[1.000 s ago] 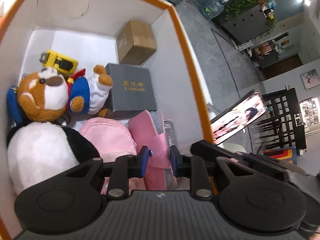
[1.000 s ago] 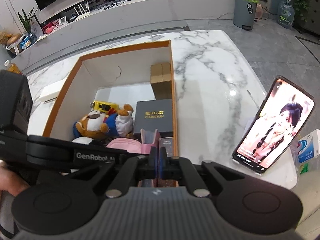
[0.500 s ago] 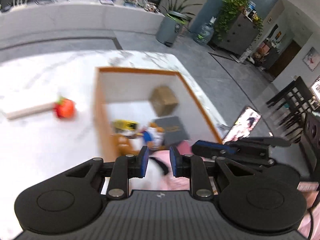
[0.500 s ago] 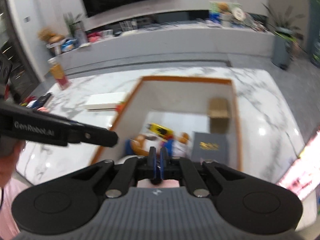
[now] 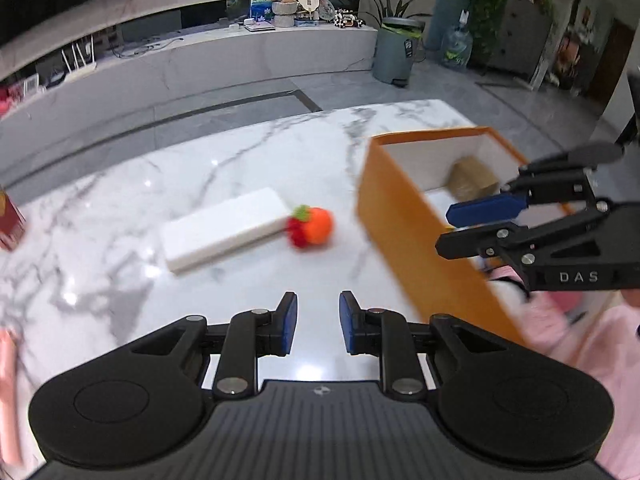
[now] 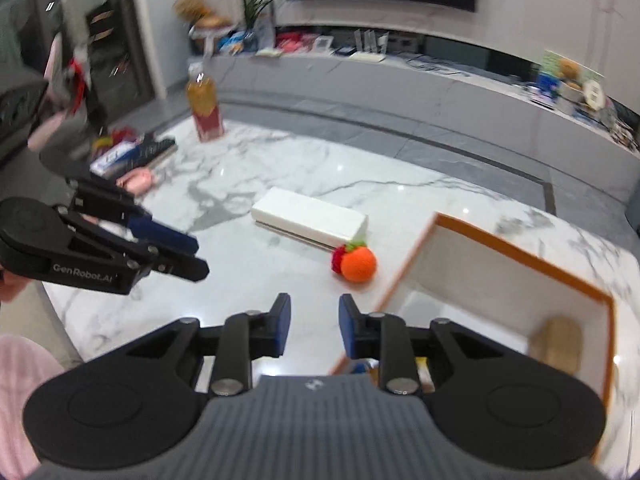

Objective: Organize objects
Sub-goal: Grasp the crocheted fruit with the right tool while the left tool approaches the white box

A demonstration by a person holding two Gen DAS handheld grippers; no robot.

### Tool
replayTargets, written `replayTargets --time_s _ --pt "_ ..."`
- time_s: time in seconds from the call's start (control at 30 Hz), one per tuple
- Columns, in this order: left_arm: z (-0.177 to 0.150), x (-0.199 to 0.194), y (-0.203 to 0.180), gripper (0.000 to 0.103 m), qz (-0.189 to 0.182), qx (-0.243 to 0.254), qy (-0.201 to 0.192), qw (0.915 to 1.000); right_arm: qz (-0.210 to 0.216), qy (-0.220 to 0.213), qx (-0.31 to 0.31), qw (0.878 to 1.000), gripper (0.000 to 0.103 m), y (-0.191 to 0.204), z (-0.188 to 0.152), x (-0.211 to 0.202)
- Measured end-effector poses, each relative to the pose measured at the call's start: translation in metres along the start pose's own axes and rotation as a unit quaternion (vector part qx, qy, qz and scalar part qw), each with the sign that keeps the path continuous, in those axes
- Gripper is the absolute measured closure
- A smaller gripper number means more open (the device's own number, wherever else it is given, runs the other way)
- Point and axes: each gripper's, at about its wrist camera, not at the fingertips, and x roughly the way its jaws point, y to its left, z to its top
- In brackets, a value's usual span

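Observation:
An orange-rimmed white box (image 5: 404,216) stands on the marble table, also in the right wrist view (image 6: 520,256); a brown carton (image 5: 470,180) lies inside it. An orange and red knitted fruit toy (image 5: 312,228) lies beside a long white box (image 5: 228,232); both also show in the right wrist view, the toy (image 6: 356,262) and the white box (image 6: 310,222). My left gripper (image 5: 318,324) is open and empty above the table, short of the toy. My right gripper (image 6: 314,326) is open and empty over the box's near left corner.
A juice bottle (image 6: 204,106) and several small items (image 6: 132,152) sit at the table's far left. A red carton (image 5: 8,216) stands at the left edge. The right gripper shows in the left wrist view (image 5: 520,224), the left gripper in the right wrist view (image 6: 120,248).
Both grippers have lifted out of the box and swung left toward the open table. The right gripper has gone from shut to open. The toys in the box have left view.

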Motion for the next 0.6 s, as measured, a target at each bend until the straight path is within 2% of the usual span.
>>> replayTargets --time_s 0.13,0.2,0.27,0.33,0.47,0.6 --pt "0.005 0.03 0.017 0.069 0.024 0.044 0.006 0.9987 -0.009 0.043 -0.026 0.999 0.073 -0.001 0.019 0.05" --pt "0.011 0.048 0.024 0.063 0.034 0.073 0.014 0.9966 -0.019 0.058 -0.044 0.997 0.059 -0.002 0.028 0.072" --pt "0.015 0.066 0.028 0.055 0.04 0.103 0.019 0.9937 -0.029 0.069 -0.066 0.995 0.053 -0.002 0.035 0.094" --pt "0.02 0.084 0.029 0.047 0.045 0.144 0.021 0.9884 -0.036 0.085 -0.082 0.992 0.053 -0.002 0.041 0.113" --pt "0.021 0.115 0.029 0.035 0.082 0.241 0.023 0.9667 -0.055 0.113 -0.098 0.987 0.053 -0.002 0.049 0.149" --pt "0.017 0.142 0.032 0.031 0.101 0.316 0.035 0.9428 -0.089 0.141 -0.09 0.982 0.052 -0.001 0.053 0.177"
